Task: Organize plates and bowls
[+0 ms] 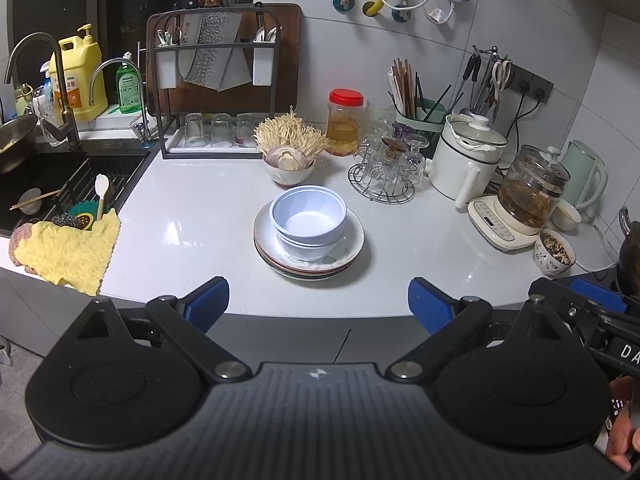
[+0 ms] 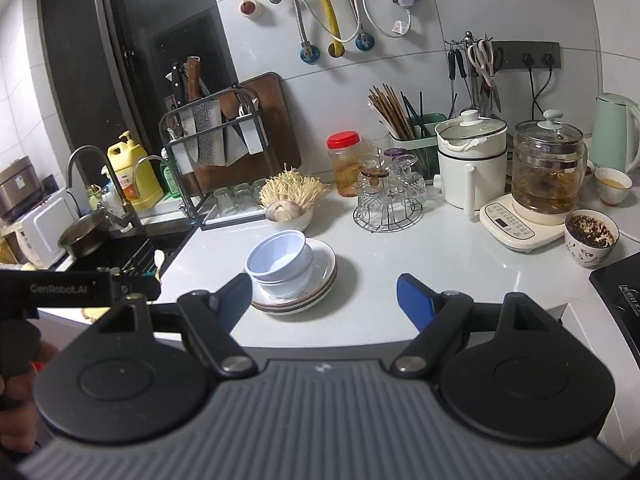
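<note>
Two pale blue bowls sit nested on a stack of plates in the middle of the white counter. They also show in the right wrist view, bowls on plates. My left gripper is open and empty, held back at the counter's front edge, short of the stack. My right gripper is open and empty, also at the front edge, with the stack just beyond its left finger.
A bowl of mushrooms and garlic stands behind the stack. A glass rack, white pot, glass kettle and cup line the right. The sink, yellow cloth and dish rack are left.
</note>
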{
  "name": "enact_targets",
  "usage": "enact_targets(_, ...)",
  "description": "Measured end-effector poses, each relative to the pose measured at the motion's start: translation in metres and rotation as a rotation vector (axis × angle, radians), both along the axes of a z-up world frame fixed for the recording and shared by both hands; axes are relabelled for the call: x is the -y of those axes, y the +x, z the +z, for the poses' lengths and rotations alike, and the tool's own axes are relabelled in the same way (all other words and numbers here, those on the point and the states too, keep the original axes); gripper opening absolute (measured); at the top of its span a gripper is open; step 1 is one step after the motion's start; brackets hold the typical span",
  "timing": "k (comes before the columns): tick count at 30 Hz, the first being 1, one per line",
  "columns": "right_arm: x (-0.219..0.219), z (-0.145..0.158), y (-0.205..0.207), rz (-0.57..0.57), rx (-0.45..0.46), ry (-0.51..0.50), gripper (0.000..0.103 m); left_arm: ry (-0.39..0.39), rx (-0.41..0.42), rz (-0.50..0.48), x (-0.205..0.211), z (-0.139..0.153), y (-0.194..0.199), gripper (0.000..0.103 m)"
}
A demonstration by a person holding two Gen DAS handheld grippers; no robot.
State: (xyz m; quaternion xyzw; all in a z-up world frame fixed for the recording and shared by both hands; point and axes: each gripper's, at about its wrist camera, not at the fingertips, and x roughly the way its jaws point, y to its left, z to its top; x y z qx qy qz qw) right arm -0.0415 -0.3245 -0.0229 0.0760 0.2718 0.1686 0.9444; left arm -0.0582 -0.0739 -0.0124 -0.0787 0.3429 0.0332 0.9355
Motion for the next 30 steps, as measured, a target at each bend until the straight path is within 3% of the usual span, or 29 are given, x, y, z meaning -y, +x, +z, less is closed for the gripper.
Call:
enact_targets(19,-0.002,0.002,-0.001,0.006,0.011,-0.019,0.081,0.018,0.034,0.003,0.003,0.003,-0.009,0.098)
enact_targets(20,-0.002,0.003,-0.001,0.001,0.014,-0.022,0.083,0.020,0.035,0.005,0.003,0.003,-0.010,0.098)
enact_targets(23,-0.001,0.003,0.000,-0.013,0.021,-0.019,0.103,0.031,0.036,0.017,0.003,0.004,-0.011,0.099)
enact_targets(30,0.001,0.000,0.002,-0.017,0.006,-0.016,0.103,0.057,0.029,0.036,0.004,0.004,-0.014,0.099)
